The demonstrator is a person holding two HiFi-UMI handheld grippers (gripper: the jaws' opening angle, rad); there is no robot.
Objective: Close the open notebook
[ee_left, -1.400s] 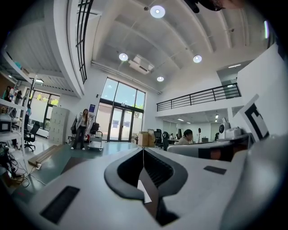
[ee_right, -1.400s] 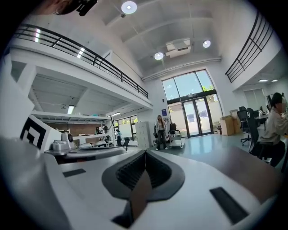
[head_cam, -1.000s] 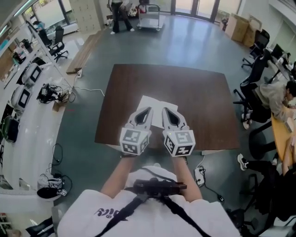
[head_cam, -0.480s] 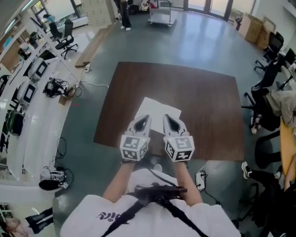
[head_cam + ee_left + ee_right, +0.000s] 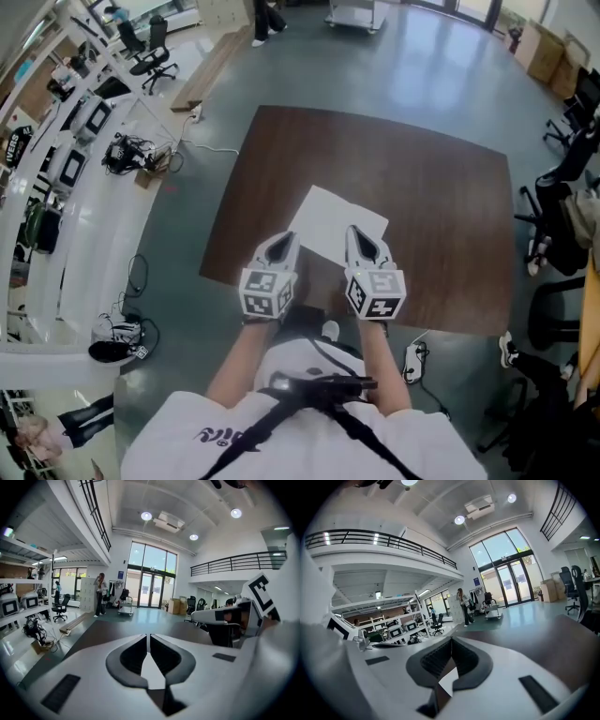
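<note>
Both closed, left tool (image 5: 287, 238) and right tool (image 5: 354, 232) face the notebook (image 5: 336, 216) just ahead.

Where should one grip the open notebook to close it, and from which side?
Probably take the notebook by a thin outer page edge, coming low from the near side: it lies flat on the table, so only edges offer a pinch.
</note>
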